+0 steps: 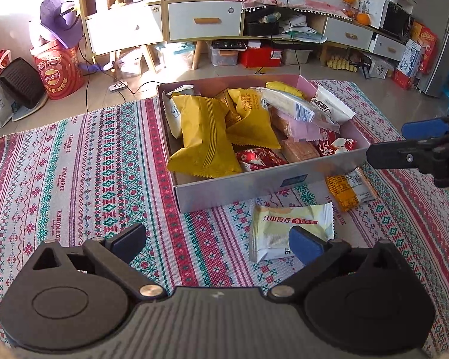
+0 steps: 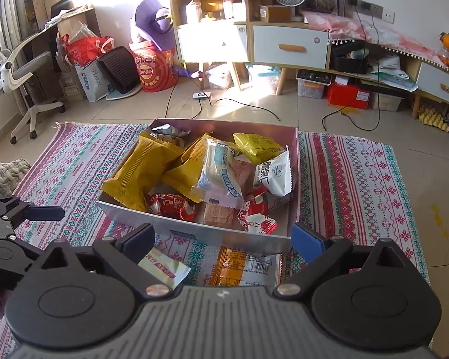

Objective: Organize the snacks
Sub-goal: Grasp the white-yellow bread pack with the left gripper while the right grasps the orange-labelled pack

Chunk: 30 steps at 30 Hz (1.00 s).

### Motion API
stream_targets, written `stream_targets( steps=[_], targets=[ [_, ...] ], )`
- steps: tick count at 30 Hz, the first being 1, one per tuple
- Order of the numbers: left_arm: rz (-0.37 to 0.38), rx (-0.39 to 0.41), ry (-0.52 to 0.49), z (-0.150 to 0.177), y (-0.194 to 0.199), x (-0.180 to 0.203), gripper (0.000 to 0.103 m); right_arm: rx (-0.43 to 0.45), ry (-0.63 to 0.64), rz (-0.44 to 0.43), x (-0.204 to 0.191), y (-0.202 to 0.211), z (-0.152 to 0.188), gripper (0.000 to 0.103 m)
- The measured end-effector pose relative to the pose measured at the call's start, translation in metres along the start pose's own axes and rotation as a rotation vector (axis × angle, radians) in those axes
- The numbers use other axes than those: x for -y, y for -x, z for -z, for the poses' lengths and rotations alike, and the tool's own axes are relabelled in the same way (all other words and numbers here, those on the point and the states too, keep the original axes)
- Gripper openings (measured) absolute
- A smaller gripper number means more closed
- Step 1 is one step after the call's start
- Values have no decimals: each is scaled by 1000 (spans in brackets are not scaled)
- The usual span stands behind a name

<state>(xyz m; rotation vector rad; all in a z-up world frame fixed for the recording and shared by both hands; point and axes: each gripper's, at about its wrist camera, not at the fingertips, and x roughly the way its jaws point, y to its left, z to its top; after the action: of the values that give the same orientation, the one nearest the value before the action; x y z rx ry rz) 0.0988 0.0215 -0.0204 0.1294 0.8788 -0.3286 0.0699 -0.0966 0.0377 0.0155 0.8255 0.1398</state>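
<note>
A pink cardboard box [image 1: 248, 184] on a patterned cloth holds several snack packets, among them big yellow bags [image 1: 205, 137]. It also shows in the right wrist view [image 2: 296, 161]. Two packets lie on the cloth in front of the box: a pale yellow one [image 1: 284, 227] [image 2: 164, 267] and an orange and white one [image 1: 348, 187] [image 2: 242, 266]. My left gripper [image 1: 217, 243] is open and empty, its right finger just over the pale packet. My right gripper [image 2: 223, 243] is open and empty, above both packets near the box's front wall.
The patterned cloth [image 1: 74, 164] covers the floor under the box. Cabinets with drawers [image 1: 205, 21], cables, storage boxes and a red drum [image 1: 60, 71] stand behind. An office chair [image 2: 18, 68] is at the far left.
</note>
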Motion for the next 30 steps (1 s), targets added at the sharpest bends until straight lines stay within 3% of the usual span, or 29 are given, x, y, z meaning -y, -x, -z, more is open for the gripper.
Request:
stream_targets(
  steps=[16,24,30],
  targets=[
    [-1,1,-43,33,-11,11,103,-76,82,35,14,-8,53,98],
    [48,76,-137,26,-25,31,103,-90,140,75,29,-21,60,98],
    [123,77,-89,11,-30,37,103,-89,108,45,39,-27,51,98]
  ],
)
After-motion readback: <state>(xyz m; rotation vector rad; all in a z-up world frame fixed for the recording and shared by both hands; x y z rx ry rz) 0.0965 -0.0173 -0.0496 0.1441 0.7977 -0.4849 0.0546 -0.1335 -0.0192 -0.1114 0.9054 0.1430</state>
